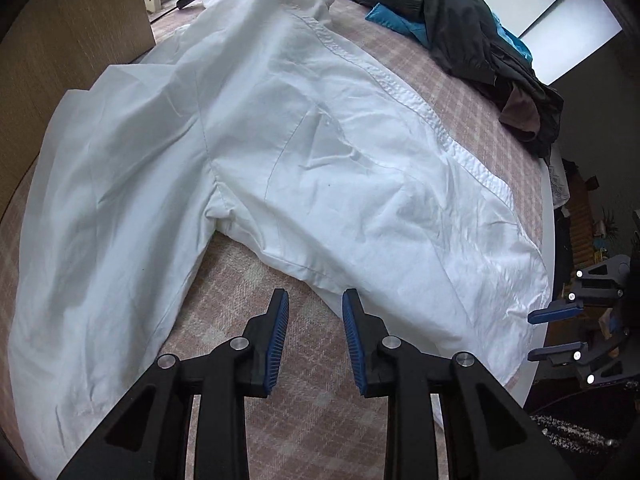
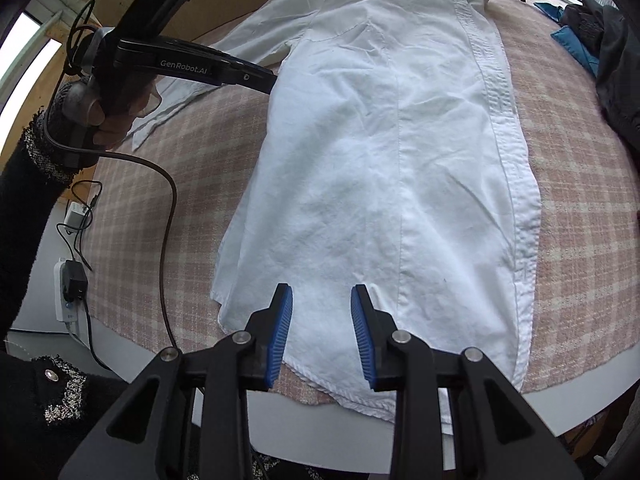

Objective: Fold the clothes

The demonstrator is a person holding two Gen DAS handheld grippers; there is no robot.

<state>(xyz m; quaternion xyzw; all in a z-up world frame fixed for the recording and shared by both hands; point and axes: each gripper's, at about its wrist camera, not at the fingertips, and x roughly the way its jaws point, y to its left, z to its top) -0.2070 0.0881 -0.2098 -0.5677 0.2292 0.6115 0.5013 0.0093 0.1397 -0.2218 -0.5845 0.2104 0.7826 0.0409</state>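
Note:
A white button-up shirt (image 1: 304, 152) lies spread flat on a pink plaid cloth (image 1: 248, 312) covering a round table. My left gripper (image 1: 315, 294) hovers open over the plaid cloth, just off the shirt's side edge below the sleeve, with nothing between its blue pads. The sleeve (image 1: 100, 220) stretches away to the left. In the right wrist view the shirt (image 2: 380, 160) runs lengthwise, and my right gripper (image 2: 321, 288) stands open above the hem, jaws apart with the cloth lying flat beneath. A hand holds the left gripper (image 2: 272, 80) by the shirt's left side.
A heap of dark and teal clothes (image 1: 460, 20) sits at the far right of the table. A power strip with cables (image 2: 70, 292) lies on the white table rim (image 2: 320, 420) at the left. A wooden panel (image 1: 60, 40) stands behind the sleeve.

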